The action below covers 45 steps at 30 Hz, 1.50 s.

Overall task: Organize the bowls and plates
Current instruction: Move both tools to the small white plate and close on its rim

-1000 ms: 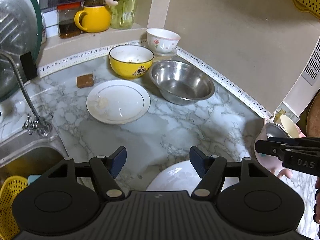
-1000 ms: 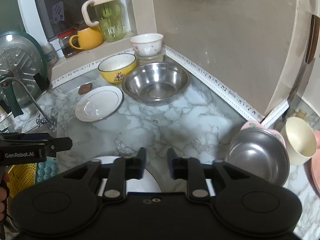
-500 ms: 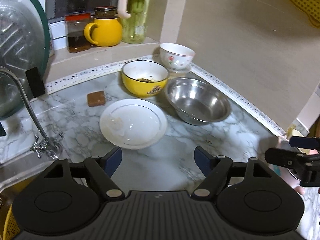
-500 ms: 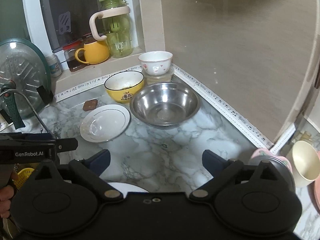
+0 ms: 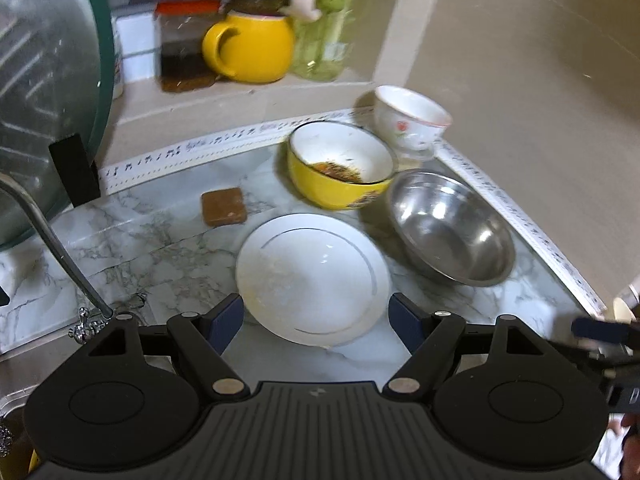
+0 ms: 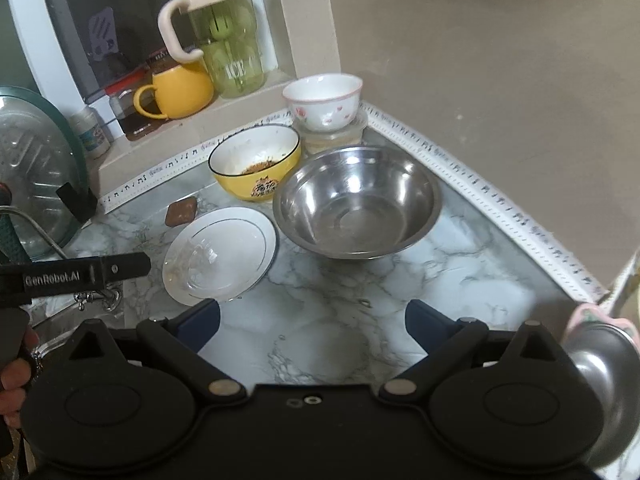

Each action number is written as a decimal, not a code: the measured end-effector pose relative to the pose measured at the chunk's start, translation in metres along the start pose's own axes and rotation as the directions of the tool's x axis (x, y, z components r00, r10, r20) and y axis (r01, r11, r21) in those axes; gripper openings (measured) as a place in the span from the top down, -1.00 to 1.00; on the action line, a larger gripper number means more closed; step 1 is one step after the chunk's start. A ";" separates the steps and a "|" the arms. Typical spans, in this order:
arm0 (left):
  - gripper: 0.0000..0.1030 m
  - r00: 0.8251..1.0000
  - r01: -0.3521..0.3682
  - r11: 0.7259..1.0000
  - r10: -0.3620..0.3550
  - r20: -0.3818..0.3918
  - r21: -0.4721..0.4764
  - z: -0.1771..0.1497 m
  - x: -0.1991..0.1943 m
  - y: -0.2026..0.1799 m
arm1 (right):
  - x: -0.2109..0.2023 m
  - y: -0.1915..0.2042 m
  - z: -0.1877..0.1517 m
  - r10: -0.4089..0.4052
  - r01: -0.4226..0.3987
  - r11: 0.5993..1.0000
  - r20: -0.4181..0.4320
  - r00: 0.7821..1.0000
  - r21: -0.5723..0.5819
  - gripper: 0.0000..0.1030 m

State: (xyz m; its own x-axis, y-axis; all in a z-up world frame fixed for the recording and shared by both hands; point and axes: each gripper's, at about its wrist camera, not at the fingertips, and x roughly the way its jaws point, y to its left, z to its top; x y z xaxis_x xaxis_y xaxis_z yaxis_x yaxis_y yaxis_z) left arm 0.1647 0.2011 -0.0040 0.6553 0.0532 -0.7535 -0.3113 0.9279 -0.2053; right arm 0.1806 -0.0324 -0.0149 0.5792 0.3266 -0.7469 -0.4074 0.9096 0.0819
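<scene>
A white plate [image 5: 312,276] [image 6: 220,256] lies on the marble counter, soiled with faint residue. Behind it stands a yellow bowl [image 5: 340,168] [image 6: 256,164] with food scraps inside. To its right sits a large steel bowl [image 5: 452,228] [image 6: 356,200], and a white flowered bowl [image 5: 408,118] [image 6: 322,100] stands on a small container in the corner. My left gripper [image 5: 316,312] is open, its fingers either side of the plate's near rim without touching it. My right gripper [image 6: 312,316] is open wide over bare counter, in front of the steel bowl.
A brown sponge [image 5: 223,207] lies left of the yellow bowl. The faucet [image 5: 52,248] and sink are at the left, with a glass lid [image 5: 44,100] leaning behind. A yellow mug [image 5: 252,48] and green bottle [image 6: 224,40] stand on the ledge. A small steel bowl [image 6: 600,364] sits at right.
Both grippers have moved forward toward the dishes in the corner. The right jaws went from nearly shut to wide open. A white dish near the front edge has dropped out of view.
</scene>
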 end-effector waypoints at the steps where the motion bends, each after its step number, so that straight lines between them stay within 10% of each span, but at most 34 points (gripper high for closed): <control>1: -0.54 1.000 -0.002 1.000 0.002 -0.006 -0.010 0.004 0.005 0.003 | 0.006 0.002 0.003 0.005 -0.005 1.000 -0.011 1.000 0.005 -0.91; 29: -0.52 0.986 -0.076 0.993 0.060 -0.154 -0.096 0.035 0.118 0.039 | 0.133 0.035 0.034 0.073 -0.030 0.982 -0.228 0.971 0.187 -0.20; 45: 0.47 0.980 -0.053 0.983 0.018 -0.197 -0.174 0.036 0.137 0.055 | 0.148 0.033 0.037 0.126 -0.062 0.966 -0.245 0.961 0.253 0.35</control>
State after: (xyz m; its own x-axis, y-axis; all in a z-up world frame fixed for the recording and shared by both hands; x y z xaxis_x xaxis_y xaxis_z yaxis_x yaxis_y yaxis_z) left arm 0.2623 0.2732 -0.0963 0.5013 -0.0037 -0.8653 -0.4609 0.8452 -0.2706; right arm 0.2789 0.0559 -0.0985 0.3322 0.3652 -0.8696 -0.2508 0.9230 0.2918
